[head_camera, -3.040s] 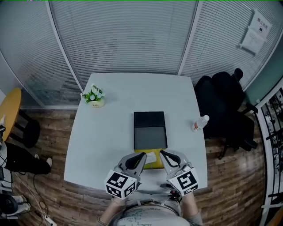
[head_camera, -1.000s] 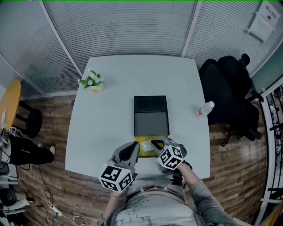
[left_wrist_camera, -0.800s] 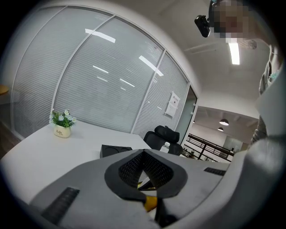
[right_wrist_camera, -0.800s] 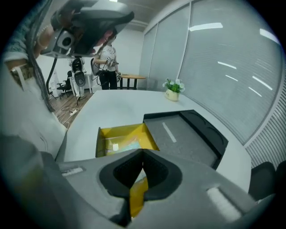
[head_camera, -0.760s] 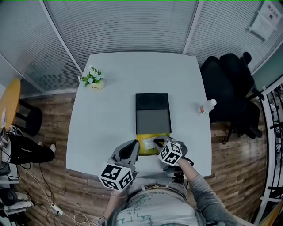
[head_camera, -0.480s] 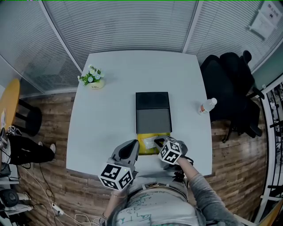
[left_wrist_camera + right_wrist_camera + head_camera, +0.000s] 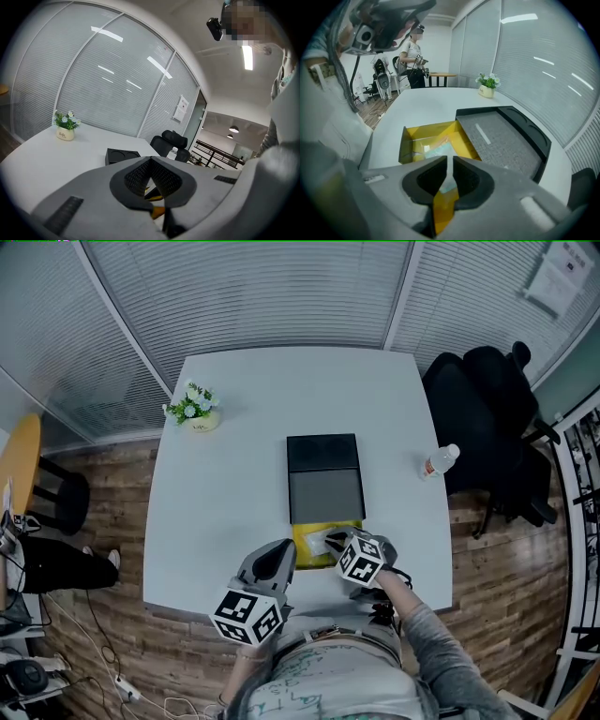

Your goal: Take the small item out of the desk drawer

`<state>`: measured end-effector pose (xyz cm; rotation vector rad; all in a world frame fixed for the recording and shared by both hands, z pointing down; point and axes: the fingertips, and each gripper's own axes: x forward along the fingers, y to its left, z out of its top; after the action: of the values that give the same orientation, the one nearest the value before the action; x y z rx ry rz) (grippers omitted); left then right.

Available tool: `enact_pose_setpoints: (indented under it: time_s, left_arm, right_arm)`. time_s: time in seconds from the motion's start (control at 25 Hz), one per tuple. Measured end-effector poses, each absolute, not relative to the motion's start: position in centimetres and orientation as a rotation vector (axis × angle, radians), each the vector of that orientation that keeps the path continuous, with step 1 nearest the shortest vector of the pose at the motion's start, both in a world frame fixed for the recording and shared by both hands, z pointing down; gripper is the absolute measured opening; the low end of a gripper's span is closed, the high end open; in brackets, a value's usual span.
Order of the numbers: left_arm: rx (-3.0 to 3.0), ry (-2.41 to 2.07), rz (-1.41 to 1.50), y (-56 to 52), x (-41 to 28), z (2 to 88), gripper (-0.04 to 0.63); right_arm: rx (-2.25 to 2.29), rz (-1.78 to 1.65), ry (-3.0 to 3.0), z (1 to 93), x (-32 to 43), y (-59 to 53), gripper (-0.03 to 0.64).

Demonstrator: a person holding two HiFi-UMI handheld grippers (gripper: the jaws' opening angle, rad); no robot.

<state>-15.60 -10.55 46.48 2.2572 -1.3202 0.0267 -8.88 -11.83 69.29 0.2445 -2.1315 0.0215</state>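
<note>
Near the 6 o'clock edge of the table (image 7: 225,484), the right hand-held gripper (image 7: 330,539) has its jaws opening over the clear packet (image 7: 437,147) in the yellow drawer (image 7: 410,134), nothing pinched, while the left hand-held gripper (image 7: 283,547) is closed and empty, with open tabletop towards 9 o'clock.

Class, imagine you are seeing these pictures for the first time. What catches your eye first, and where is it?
The bright yellow drawer stands out, pulled open from the near end of the dark box in the middle of the white table, with a clear packet inside. The right gripper hangs just above it, jaws opening, the packet showing through their gap. The left gripper is shut beside it.
</note>
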Motion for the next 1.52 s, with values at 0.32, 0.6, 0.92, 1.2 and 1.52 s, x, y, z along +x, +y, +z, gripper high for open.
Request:
enact_pose_setpoints:
  time_s: [0.32,0.6,0.92,1.2,1.52]
  left_arm:
    - [2.245,-1.329,0.036,-10.0,-16.1,46.9,-0.003]
    - [2.237,-1.328,0.039,-9.7,-16.5,47.1,-0.003]
    - [2.252,-1.286,0.050,-9.5,-15.3,47.2,-0.003]
    - [2.251,-1.273,0.065,-9.4,-14.4,47.6,-0.003]
    - [2.247,-1.278,0.075,-8.7,-13.6,47.7,-0.003]
  right_arm:
    - [0.149,0.038,-2.085,70.6,-10.0,-11.9,0.087]
    - [0.076,0.023,-2.003,72.5,-10.3,-11.3,0.011]
    - [0.100,0.062,-1.969,73.4,-10.3,-11.1,0.003]
    - [0.127,0.060,-1.990,73.6,-10.3,-11.3,0.003]
    - [0.110,0.051,-1.994,73.5,-10.2,-11.3,0.003]
